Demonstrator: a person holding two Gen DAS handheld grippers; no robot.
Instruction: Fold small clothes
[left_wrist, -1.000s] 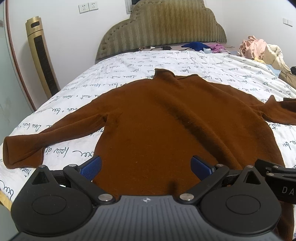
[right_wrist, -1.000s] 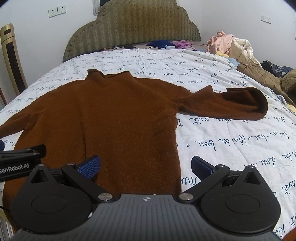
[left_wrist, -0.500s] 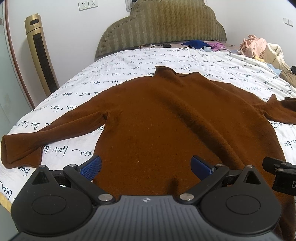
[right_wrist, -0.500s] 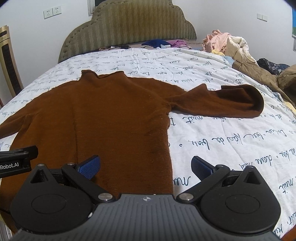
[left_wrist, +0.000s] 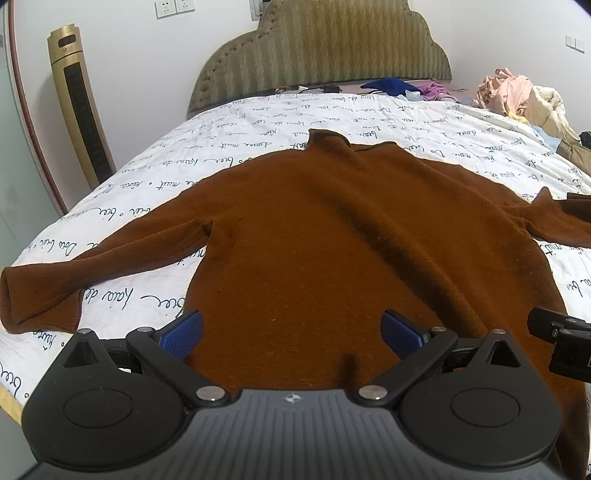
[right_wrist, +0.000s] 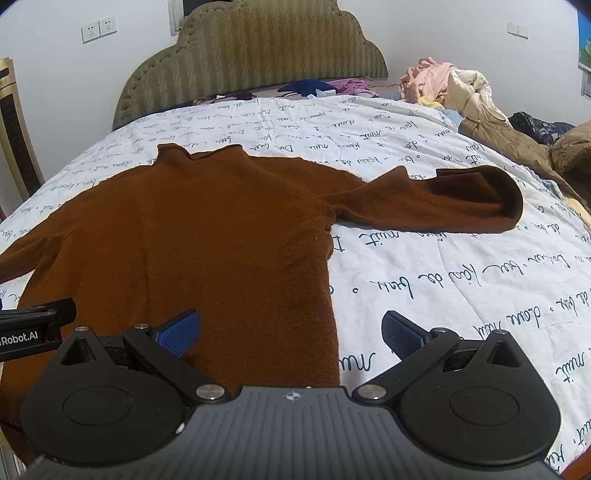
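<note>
Left gripper (left_wrist: 291, 334): matte black body w/ ribbed centre panel bearing a small compass-like mark; two round housings w/ recessed discs are seen at either side. Black link arms are pinned by silver screws. Fingers (left_wrist: 183, 329) are faced w/ blue textured pads. Right gripper (right_wrist: 291, 332): same build & colours; blue pads (right_wrist: 400, 332) on black fingers. White lettering "Robot.AI" is printed on the black block seen at left edge of right wrist view.

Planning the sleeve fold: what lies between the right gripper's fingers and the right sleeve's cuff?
Bare printed bedsheet only, in the right wrist view, between the right gripper and the cuff.
</note>
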